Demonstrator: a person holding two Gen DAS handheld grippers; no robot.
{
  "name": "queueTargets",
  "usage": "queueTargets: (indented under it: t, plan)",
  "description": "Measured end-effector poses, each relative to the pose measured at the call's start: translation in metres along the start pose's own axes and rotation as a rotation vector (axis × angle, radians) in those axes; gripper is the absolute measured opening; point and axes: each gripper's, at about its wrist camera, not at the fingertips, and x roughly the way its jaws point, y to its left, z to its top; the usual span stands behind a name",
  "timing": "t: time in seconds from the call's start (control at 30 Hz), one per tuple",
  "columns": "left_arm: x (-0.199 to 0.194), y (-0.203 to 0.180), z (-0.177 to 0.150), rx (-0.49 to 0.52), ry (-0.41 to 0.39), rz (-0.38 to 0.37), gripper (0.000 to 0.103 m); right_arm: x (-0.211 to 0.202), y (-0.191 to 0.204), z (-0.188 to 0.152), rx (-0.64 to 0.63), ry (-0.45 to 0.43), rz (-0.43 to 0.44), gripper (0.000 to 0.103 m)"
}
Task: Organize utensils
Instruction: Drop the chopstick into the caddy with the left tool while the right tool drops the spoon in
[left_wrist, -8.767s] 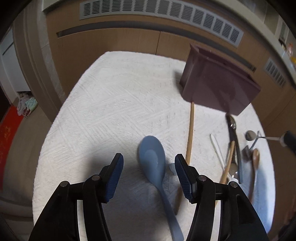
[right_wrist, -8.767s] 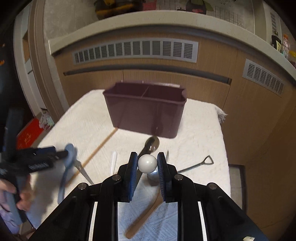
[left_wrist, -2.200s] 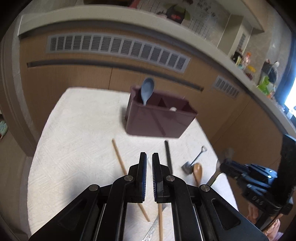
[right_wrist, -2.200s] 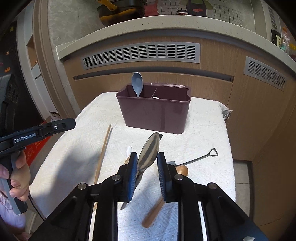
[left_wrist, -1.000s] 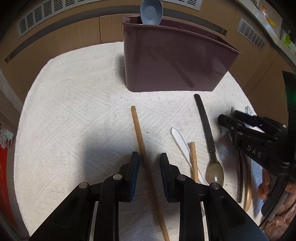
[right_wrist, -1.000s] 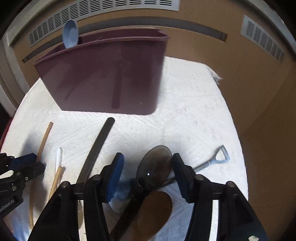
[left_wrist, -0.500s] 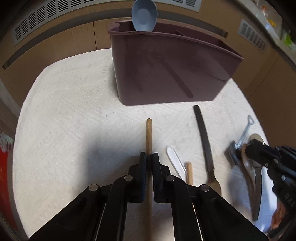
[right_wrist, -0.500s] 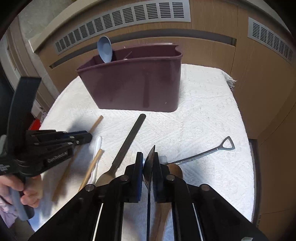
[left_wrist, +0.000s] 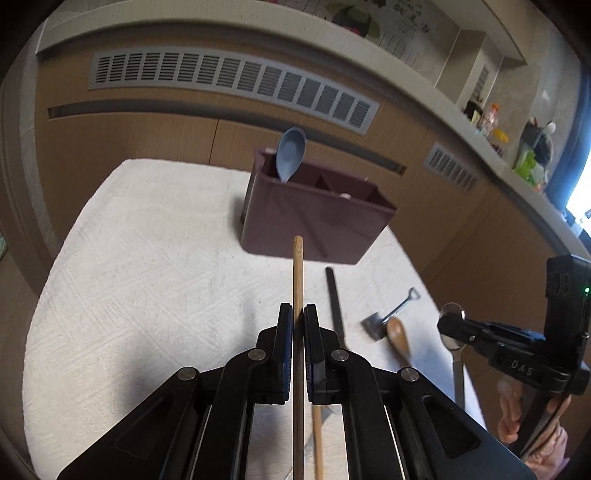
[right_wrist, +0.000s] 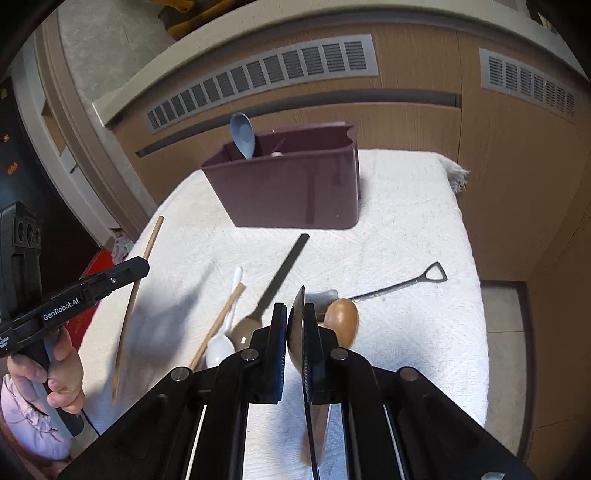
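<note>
— What's the biggest thing there?
— The white woven cloth (right_wrist: 406, 236) over the table. At twelve o'clock on it stands the maroon caddy (right_wrist: 295, 188), upright, with a divider inside. A pale blue spoon (right_wrist: 242, 134) leans bowl-up out of its left compartment.

— And the grippers?
— The left gripper (left_wrist: 297, 325) has its jaws pressed together on a long wooden chopstick (left_wrist: 297, 280); the stick runs straight out between the pads toward twelve o'clock, its tip in front of the caddy's near wall. The right gripper (right_wrist: 294, 325) is clamped on the bowl of a metal spoon (right_wrist: 295, 328), turned edge-on, handle trailing back under the gripper.

— What lies loose on the cloth?
— A fork with a black handle (right_wrist: 282, 277), pointing at one o'clock toward the caddy. At its nine o'clock, a second wooden chopstick (right_wrist: 218, 325) lies across a white plastic spoon (right_wrist: 221, 347). At three o'clock of the right gripper's tips sits a brown wooden spoon (right_wrist: 341, 319), and beyond it a small shovel-shaped metal spoon (right_wrist: 402, 284), its loop handle out at two o'clock.

— Anyone visible?
— A hand (right_wrist: 55, 373) around the left gripper's grip, with a pink sleeve (right_wrist: 26, 424).
</note>
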Motion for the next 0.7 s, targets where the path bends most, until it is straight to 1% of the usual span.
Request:
queueTargets:
  t: [0.1,0.17,0.2,0.3,0.33,0.4,0.47,0.5,0.57,0.7]
  plan:
    - [-0.015,-0.007,0.015,0.018,-0.053,-0.028,0.006,-0.014,0.01,0.011,-0.018,-0.047,0.011,0.007]
    - [-0.026,-0.017,0.036,0.041,-0.108,-0.05,0.006,-0.028,0.015,0.028,-0.038,-0.1,0.015,0.007]
    - [-0.034,-0.023,0.052,0.056,-0.143,-0.071,0.006,-0.038,0.018,0.039,-0.05,-0.138,0.01,0.007]
    - [-0.056,-0.042,0.098,0.105,-0.268,-0.119,0.006,-0.075,0.029,0.089,-0.089,-0.301,0.009,0.007]
    - [-0.063,-0.05,0.115,0.131,-0.325,-0.133,0.006,-0.086,0.031,0.103,-0.095,-0.359,0.013,0.007]
    - [-0.066,-0.063,0.139,0.18,-0.409,-0.147,0.006,-0.103,0.037,0.132,-0.123,-0.479,0.013,0.007]
    - [-0.058,-0.07,0.158,0.197,-0.48,-0.154,0.006,-0.106,0.04,0.154,-0.12,-0.549,-0.006,0.007]
    - [-0.052,-0.07,0.166,0.196,-0.49,-0.159,0.006,-0.103,0.04,0.165,-0.112,-0.563,-0.003,0.007]
    - [-0.036,-0.069,0.179,0.182,-0.498,-0.149,0.006,-0.092,0.039,0.18,-0.097,-0.564,0.016,0.007]
    - [-0.005,-0.057,0.2,0.137,-0.476,-0.146,0.006,-0.061,0.034,0.201,-0.087,-0.533,0.013,0.007]
